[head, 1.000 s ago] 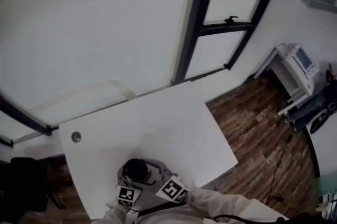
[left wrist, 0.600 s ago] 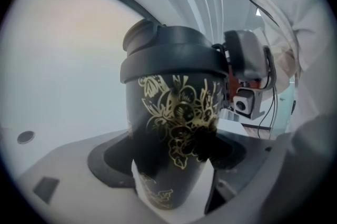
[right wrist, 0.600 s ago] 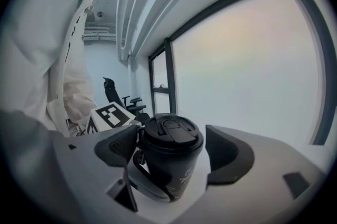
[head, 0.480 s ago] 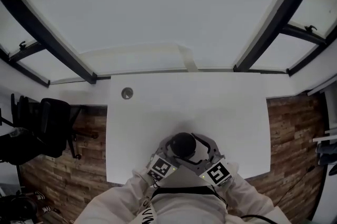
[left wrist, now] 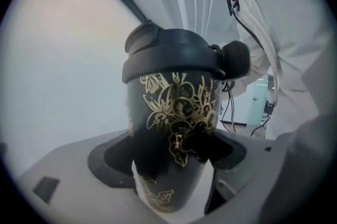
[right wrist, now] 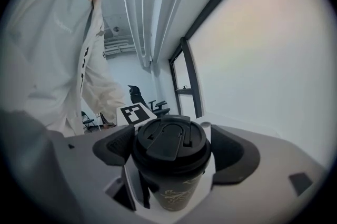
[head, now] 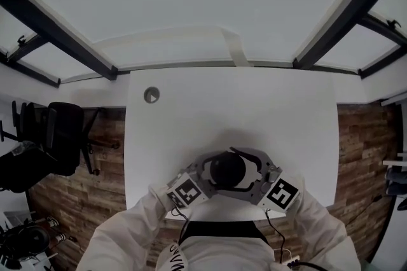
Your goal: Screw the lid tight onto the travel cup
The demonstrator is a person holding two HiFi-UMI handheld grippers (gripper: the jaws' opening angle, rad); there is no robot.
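Note:
A black travel cup (head: 227, 169) with gold flower print (left wrist: 179, 112) stands near the white table's front edge. Its black lid (right wrist: 171, 145) sits on top, with the flip tab flat. My left gripper (head: 215, 177) comes in from the lower left and is shut on the cup's lower body (left wrist: 174, 175). My right gripper (head: 245, 174) comes in from the lower right. Its dark pads (right wrist: 113, 146) press both sides of the lid rim. From the head view the cup's body is hidden under the lid and the two grippers.
The white table (head: 286, 111) has a round metal grommet (head: 151, 95) at its far left corner. A black chair (head: 60, 136) stands on the wooden floor (head: 356, 136) to the left. Dark window frames (head: 57, 28) run behind the table.
The head view has swung round and now faces the table squarely. The cup and both grippers stay together at the front edge, with the marker cubes slightly wider apart.

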